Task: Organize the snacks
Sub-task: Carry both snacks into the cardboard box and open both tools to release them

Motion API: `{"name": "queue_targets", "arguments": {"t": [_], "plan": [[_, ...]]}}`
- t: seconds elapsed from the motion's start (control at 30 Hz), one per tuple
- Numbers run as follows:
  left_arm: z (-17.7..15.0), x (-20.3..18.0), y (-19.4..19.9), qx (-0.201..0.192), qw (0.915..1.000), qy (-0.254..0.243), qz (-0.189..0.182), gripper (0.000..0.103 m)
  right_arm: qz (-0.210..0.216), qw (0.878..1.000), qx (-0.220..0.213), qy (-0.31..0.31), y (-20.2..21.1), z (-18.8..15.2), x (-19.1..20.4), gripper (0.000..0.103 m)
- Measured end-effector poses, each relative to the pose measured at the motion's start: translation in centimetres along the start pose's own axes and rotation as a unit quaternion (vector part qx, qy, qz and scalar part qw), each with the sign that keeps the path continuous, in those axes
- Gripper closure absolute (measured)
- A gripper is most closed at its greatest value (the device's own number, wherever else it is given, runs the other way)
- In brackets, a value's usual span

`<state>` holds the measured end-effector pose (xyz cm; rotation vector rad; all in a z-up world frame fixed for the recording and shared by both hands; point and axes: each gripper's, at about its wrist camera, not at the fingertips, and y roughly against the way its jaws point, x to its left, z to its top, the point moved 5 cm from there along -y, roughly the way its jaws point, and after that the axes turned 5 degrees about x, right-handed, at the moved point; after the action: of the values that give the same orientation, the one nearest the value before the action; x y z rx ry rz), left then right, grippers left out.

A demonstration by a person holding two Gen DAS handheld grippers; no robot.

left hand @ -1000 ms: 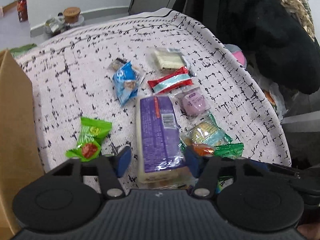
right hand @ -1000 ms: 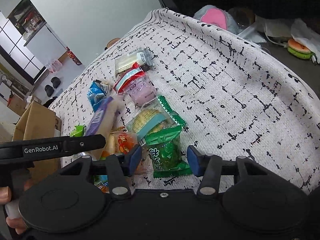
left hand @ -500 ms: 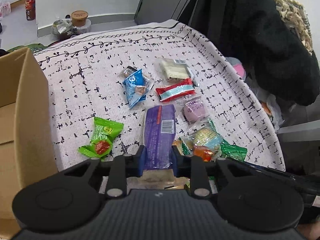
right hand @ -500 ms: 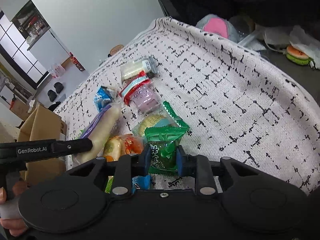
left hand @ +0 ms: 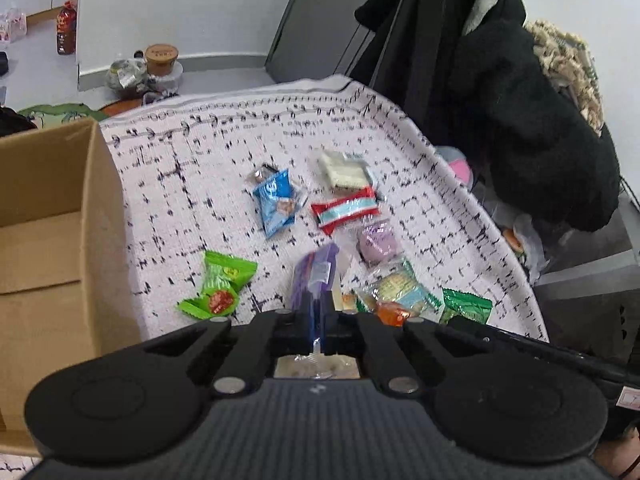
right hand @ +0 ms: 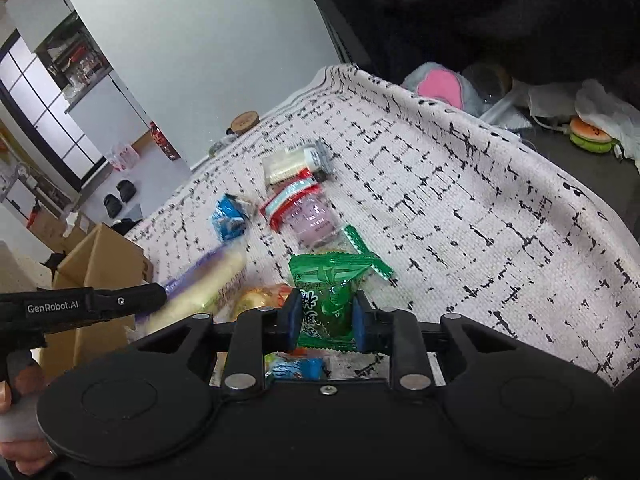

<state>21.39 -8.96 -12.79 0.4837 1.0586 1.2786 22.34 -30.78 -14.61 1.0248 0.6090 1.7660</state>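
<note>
Purple wrapper is all the left gripper point(left hand: 316, 312) pinches – the long purple snack pack point(right hand: 200, 288) hangs off the table, so it may slip before the cardboard box point(left hand: 60, 200) – while the right gripper point(right hand: 326, 320) squeezes a crinkly green packet point(right hand: 326, 292).

A rough, woven white cloth with black dashes point(left hand: 208, 184) is seen under glossy plastic snack wrappers, such as a crinkled green packet point(right hand: 328, 300). A matt brown cardboard box point(left hand: 52, 216) is seen beside it.
</note>
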Motion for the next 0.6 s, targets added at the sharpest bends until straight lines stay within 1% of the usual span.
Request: {"name": "queue_targets", "arguments": {"t": [0.1, 0.27, 0.6], "plan": [[0.2, 0.2, 0.9, -0.009, 1.0000, 0.003, -0.002, 0.103, 0.004, 1.000, -0.004, -0.002, 0.4, 0.1, 0.5, 0.078], [0.7, 0.4, 2.9, -0.036, 0.9993, 0.001, -0.006, 0.103, 0.014, 1.000, -0.015, 0.002, 1.2, 0.5, 2.0, 0.078], [2.1, 0.6, 7.3, -0.090, 0.9959, -0.007, -0.003, 0.103, 0.050, 0.998, -0.029, 0.026, 2.4, 1.8, 6.5, 0.078]]}}
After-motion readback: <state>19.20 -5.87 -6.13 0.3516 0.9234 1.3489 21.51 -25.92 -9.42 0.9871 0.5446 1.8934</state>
